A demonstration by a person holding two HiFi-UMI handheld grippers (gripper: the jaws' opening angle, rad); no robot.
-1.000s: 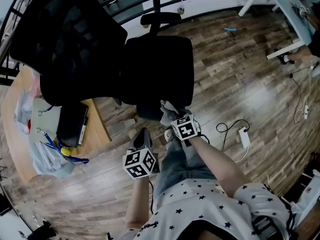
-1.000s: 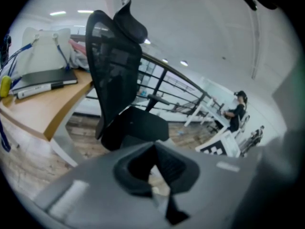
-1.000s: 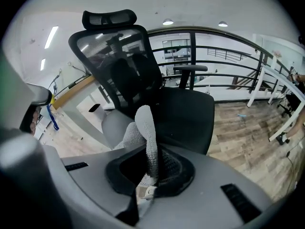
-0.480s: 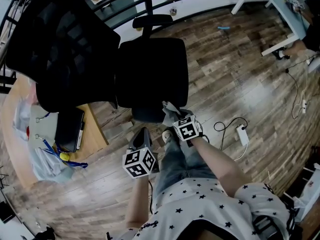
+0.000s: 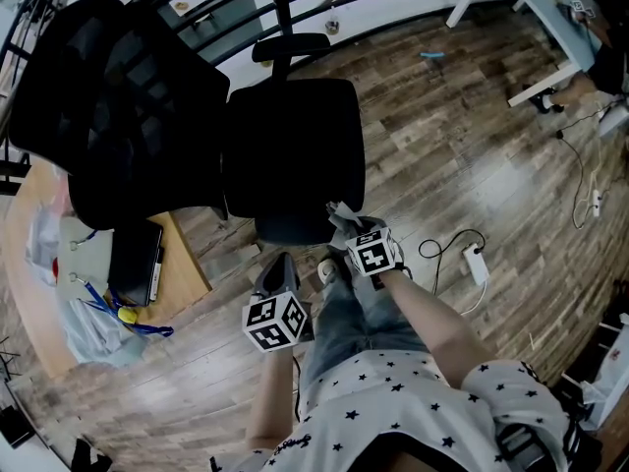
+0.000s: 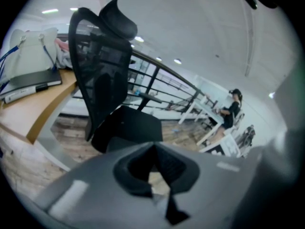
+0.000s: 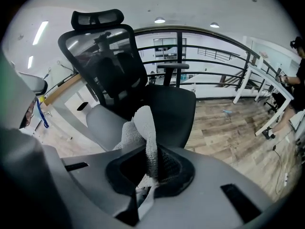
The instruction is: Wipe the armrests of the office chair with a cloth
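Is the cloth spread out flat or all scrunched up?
Scrunched up. The cloth sticks up in a bunched, twisted wad from the right gripper, which is shut on it.

— What did the head camera give you?

— The black office chair (image 5: 293,155), seat nearest me. I had my right gripper (image 5: 346,226) at the seat's near edge with the pale cloth (image 5: 339,212) bunched at its tip. I couldn't tell whether the cloth touched the seat.

— And your left?

— My left gripper (image 5: 279,271) hung just short of the chair's front, pointing at it, apart from the cloth. One armrest (image 5: 290,45) showed beyond the seat's far side. A wooden desk (image 5: 187,254) lay beside the chair's backrest.
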